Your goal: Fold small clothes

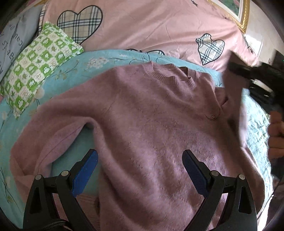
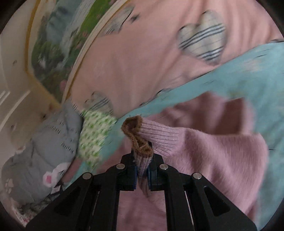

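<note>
- Left gripper point(image 1: 140, 170) nearest the lens in left wrist view: blue pads point(image 1: 85, 175) spread wide, nothing btwn them, hovering over lower body of the sweater point(image 1: 142, 128).
- Sweater = fuzzy mauve-pink knit, lying front-up on the turquoise floral sheet point(image 1: 110, 58), ribbed round collar point(image 1: 170, 74) at the far end.
- Its sleeve on the left-hand side of that view lies bent down alongside the body, w/ a strip of sheet showing btwn sleeve and torso.
- Right gripper point(image 2: 142, 175) pressed together on the ribbed cuff point(image 2: 156, 135) of the other sleeve; brown trim point(image 2: 136, 138) of the cuff sticks out past the fingertips.
- That sleeve is lifted off the bed, hanging from the grip; blurred in both views.
- In left wrist view, right gripper point(image 1: 255, 72) sits at the right edge, w/ the person's hand point(image 1: 276, 135) below it.
- Green-white checked pillow point(image 1: 35, 71) at far left on the sheet, just beside a grey-blue printed cushion point(image 1: 12, 40).
- Pink quilt point(image 1: 150, 26) w/ plaid hearts piled behind the sweater.
- Gold-framed picture point(image 1: 234, 10) behind the quilt, top right.
</note>
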A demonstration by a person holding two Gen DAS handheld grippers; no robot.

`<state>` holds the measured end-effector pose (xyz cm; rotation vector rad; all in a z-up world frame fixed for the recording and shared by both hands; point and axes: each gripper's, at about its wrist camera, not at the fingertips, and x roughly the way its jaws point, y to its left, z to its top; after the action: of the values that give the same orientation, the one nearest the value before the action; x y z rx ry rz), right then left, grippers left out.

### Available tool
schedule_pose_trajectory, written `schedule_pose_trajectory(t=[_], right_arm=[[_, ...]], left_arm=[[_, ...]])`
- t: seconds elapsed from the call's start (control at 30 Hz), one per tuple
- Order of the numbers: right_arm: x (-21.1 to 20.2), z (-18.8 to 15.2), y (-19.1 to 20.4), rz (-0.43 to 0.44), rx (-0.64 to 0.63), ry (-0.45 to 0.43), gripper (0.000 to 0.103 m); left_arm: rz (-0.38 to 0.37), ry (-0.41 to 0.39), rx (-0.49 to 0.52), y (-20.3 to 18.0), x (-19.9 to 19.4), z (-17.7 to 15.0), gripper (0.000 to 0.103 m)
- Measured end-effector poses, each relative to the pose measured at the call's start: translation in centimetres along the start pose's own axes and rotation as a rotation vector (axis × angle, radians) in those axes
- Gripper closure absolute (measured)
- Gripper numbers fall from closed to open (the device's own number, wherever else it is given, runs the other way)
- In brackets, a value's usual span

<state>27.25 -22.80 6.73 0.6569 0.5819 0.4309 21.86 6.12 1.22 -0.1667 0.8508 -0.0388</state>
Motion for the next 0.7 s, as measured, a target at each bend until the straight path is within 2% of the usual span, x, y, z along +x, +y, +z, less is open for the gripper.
schedule_pose_trajectory(t=[0.1,0.17,0.23,0.27,0.33,0.37,0.6,0.7], right_arm=[[5.0,-1.4,1.0,0.056,0.024,0.12,0.091],[8.5,-2.7,1.2,0.038,0.05,0.261,0.089],[9.5,-3.6,1.6,0.036,0.057,0.323,0.077],[9.1,-4.1,1.4,0.048,0.059,0.32,0.072],[7.3,-4.4,0.9,0.039,0.058,0.28,0.046],[6.0,-4.3,0.5,0.026,0.054,0.244,0.043],[-3.3,-3.0,-3.4,-0.072,0.068,0.067,0.043],[-6.0,-2.7,-5.0,-0.103,0.114,0.01,0.043]], left_arm=[[-0.01,0.009,-0.006,0.3,0.2,0.3,0.007],[-0.018,0.012,-0.011,0.2,0.5,0.6,0.007],[-0.049,0.024,-0.018,0.1,1.3,1.2,0.006],[-0.06,0.032,-0.019,0.0,1.7,1.4,0.006],[-0.077,0.056,-0.022,-0.3,3.0,2.0,0.006],[-0.088,0.078,-0.025,-0.6,3.9,2.2,0.006],[-0.087,0.177,-0.057,-1.1,9.1,4.5,0.006],[-0.091,0.183,-0.081,-1.4,10.7,5.5,0.008]])
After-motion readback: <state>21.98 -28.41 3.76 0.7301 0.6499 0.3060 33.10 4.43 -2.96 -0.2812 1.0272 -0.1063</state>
